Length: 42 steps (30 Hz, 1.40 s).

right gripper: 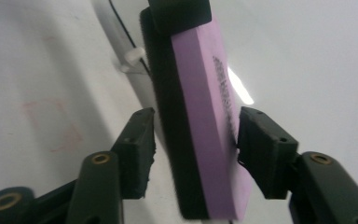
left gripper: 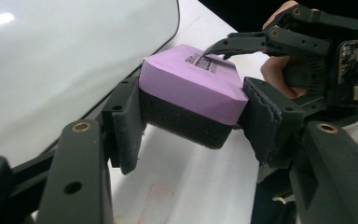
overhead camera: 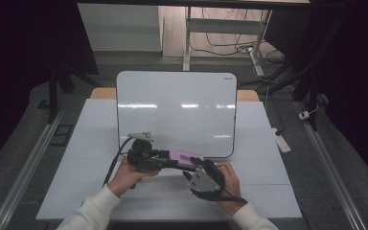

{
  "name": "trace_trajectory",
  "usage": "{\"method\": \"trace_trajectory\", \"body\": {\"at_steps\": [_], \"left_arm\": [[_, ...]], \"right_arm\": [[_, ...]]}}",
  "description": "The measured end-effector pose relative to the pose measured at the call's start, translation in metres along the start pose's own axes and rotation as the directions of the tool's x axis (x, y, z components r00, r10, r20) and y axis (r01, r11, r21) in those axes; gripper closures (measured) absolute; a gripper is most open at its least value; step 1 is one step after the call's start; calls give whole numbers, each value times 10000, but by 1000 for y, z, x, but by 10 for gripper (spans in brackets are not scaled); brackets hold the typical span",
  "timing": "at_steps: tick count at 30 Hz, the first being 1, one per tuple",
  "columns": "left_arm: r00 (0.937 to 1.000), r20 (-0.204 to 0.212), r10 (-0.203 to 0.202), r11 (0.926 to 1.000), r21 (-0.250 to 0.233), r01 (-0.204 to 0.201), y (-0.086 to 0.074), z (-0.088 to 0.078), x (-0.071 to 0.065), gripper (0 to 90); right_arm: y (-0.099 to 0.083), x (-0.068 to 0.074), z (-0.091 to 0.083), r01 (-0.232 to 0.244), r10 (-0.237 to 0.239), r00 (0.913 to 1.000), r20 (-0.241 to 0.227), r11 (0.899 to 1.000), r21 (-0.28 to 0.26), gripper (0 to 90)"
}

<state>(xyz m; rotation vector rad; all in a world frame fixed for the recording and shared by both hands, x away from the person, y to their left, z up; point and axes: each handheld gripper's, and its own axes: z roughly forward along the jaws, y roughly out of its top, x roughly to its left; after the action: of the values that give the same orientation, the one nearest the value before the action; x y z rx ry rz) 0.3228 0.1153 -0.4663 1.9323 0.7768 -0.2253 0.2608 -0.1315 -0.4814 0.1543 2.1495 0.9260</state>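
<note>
Handing over the whiteboard eraser, low centre of the high view

The left gripper [left gripper: 191, 121] pinched the purple eraser [left gripper: 191, 86] by its sides, clear of the table [overhead camera: 268, 158], in front of the whiteboard [overhead camera: 177, 110]. The right gripper [right gripper: 193, 140] bracketed its faces; one pad [right gripper: 261, 140] touched, the other stood off, jaws not yet clamped, probably to take it over.

Hidden, cropped and unreadable parts

The eraser [right gripper: 205, 121] runs off the right gripper view's edge at 6 o'clock, and its far end at 12 o'clock sits behind a tool pad; its printed label [left gripper: 204, 63] is too blurred to read. On the table [left gripper: 186, 186] a faint reddish mark [left gripper: 156, 200] at 6 o'clock is cropped and indistinct.
</note>
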Motion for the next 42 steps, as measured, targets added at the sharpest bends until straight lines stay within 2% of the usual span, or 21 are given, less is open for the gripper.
{"method": "trace_trajectory", "body": {"at_steps": [3,11,18,24,27,29,30,34,37,39,42], "left_arm": [[10000,-62,-29,10000,80,29,1,2,-2,413],[9999,-125,1,9999,-119,-3,0,2,-1,400],[9983,-557,169,9988,-458,-195,-1,0,-2,295],[9929,-1059,539,9939,-904,-636,-3,-10,-6,249],[9841,-1543,880,9902,-937,-1032,-8,-15,-10,245],[9793,-1773,974,9884,-983,-1161,-13,-19,-12,243],[9749,-1962,1052,9874,-961,-1259,-16,-21,-12,242],[9573,-2598,1266,9863,-701,-1494,-28,-30,-14,240],[9376,-3172,1424,9850,-473,-1656,-37,-37,-15,238],[9268,-3468,1439,9853,-373,-1669,-43,-43,-15,233],[9162,-3790,1299,9871,-376,-1555,-52,-53,-13,230]], "right_arm": [[1,3,2,292,-295,9991,307,9995,125,517],[2,6,2,775,-782,9954,561,9969,148,615],[0,2,-2,555,-559,9962,661,9984,81,627],[-4,-8,-7,-166,164,9981,595,9999,27,629],[-8,-13,-8,-767,772,9953,582,9970,-97,630],[-10,-17,-9,-1121,1126,9919,580,9936,-116,630],[-11,-19,-10,-1281,1286,9901,572,9917,-111,630],[-17,-27,-11,-2195,2204,9738,561,9754,-207,630],[-22,-32,-12,-2637,2645,9615,751,9644,-206,630],[-24,-35,-13,-2905,2914,9531,824,9566,-223,630],[-28,-40,-15,-3304,3313,9373,1080,9435,-263,629]]}}
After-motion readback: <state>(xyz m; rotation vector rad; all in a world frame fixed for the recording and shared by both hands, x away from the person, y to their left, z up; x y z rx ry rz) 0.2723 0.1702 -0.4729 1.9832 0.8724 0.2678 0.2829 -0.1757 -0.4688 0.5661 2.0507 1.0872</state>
